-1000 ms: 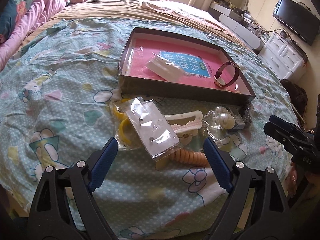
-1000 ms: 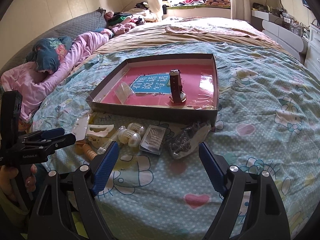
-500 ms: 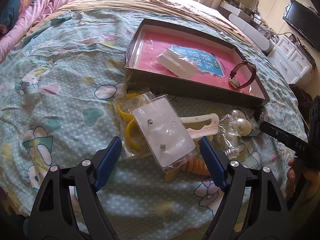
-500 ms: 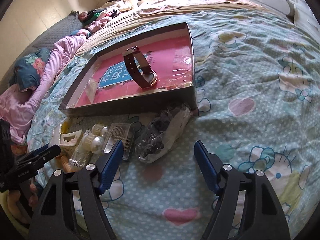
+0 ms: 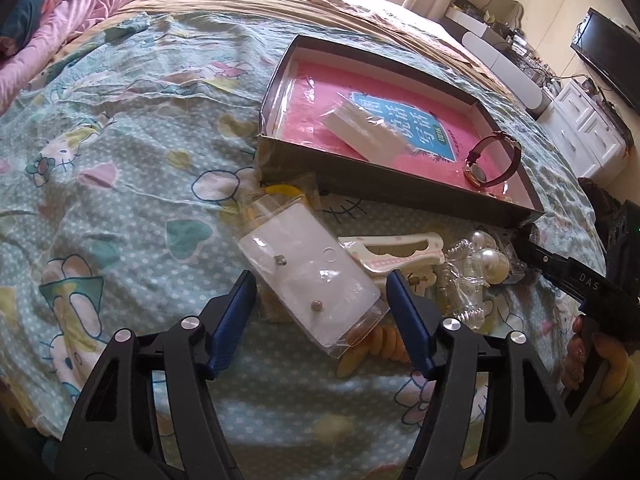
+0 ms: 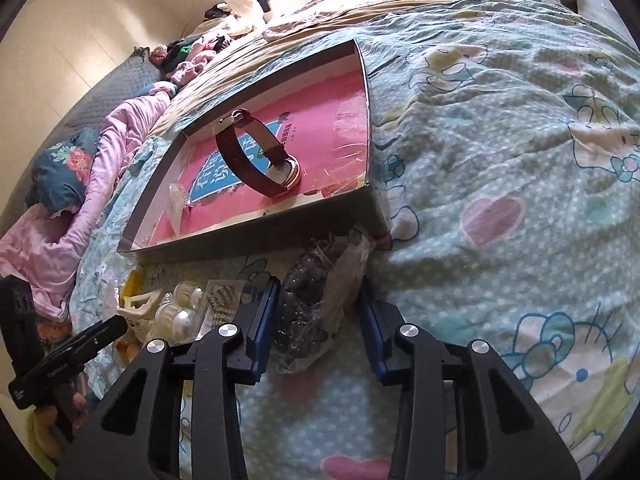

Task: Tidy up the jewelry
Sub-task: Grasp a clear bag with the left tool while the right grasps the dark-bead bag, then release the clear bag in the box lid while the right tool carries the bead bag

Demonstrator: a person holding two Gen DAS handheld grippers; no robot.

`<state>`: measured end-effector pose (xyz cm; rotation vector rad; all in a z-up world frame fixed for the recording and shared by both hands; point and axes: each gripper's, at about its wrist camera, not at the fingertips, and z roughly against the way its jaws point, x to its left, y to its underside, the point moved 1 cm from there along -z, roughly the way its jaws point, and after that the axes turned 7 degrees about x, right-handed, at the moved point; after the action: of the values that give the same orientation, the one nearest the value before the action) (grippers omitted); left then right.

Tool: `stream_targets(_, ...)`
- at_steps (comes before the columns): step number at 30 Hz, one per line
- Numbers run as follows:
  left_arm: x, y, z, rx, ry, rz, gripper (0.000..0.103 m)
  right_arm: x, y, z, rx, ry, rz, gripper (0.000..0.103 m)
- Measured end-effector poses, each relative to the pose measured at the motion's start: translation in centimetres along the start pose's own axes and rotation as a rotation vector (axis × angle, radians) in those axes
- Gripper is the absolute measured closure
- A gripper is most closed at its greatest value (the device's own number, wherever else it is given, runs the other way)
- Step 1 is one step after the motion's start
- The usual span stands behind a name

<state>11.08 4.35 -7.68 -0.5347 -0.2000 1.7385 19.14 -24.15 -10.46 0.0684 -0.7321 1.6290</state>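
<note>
Grippers closing: right gripper [image 6: 318, 320] straddles bead bag [image 6: 316, 304], pads not yet pressing. Left gripper [image 5: 320, 312] unclenched around earring card [image 5: 308, 272], prob. both for box [image 5: 360, 184].

1 box [image 5: 384, 192], 1 watch [image 5: 494, 158], 1 earring card [image 5: 308, 276], 2 studs on it, 1 bead bag [image 6: 316, 308], 1 comb [image 5: 394, 250], 2 grippers.
</note>
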Motion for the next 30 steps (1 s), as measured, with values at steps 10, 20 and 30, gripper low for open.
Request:
stream_targets(10,1.7,0.5,1.2,-0.017,0.054,0.033,0.083,1.8,1.1,3.5,-0.070,0.037,0.124,0.067)
stream_targets(20,2.3,0.5,3.5,-0.076,0.061,0.030,0.097,4.0,1.4,5.5,-0.129,0.055,0.222,0.067)
stream_targets(30,2.4,-0.2,6.5,-0.167,0.042,0.012,0.099,5.7,1.1,6.6,-0.164,0.042,0.273,0.067)
